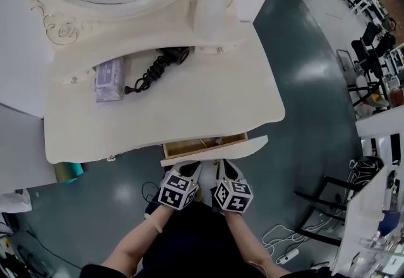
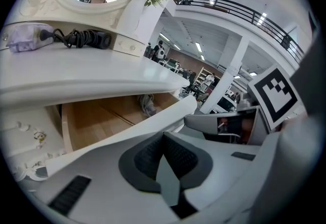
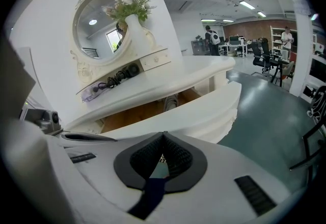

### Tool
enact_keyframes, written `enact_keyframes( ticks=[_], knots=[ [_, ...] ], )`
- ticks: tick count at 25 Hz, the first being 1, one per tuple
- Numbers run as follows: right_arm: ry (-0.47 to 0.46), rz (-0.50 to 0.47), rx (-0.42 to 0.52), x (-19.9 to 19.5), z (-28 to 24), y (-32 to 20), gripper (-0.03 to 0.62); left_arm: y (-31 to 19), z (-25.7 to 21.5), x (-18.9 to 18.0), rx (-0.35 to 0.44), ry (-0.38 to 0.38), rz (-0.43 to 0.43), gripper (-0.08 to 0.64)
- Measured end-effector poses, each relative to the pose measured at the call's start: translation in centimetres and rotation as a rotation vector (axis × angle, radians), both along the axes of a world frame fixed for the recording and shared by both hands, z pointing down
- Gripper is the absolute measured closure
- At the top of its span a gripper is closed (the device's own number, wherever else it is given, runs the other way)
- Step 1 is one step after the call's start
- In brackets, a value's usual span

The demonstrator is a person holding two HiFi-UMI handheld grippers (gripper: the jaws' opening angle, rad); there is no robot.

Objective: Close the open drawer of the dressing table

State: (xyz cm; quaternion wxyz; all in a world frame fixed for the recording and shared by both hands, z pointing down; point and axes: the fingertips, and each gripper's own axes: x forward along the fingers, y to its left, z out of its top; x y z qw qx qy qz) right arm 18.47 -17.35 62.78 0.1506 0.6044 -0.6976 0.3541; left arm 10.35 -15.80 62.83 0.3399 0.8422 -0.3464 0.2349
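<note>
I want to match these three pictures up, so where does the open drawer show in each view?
Head view: open drawer at lower centre, under the tabletop's front edge.
Left gripper view: left of centre, wooden inside showing.
Right gripper view: centre, beneath the tabletop.
Shared landmark: white vase of flowers, in all three.

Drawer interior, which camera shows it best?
The left gripper view: it looks into the drawer and shows its wooden floor. The right gripper view shows only a wooden strip; the head view shows a narrow sliver from above.
</note>
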Motion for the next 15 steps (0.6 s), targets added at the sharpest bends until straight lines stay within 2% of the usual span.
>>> enact_keyframes(
  ticks=[15],
  knots=[
    [-0.007, 0.009, 0.007, -0.7, 0.0, -2.6, 0.569, -2.5, 0.1, -0.9, 0.005, -0.008, -0.006, 0.543]
  ],
)
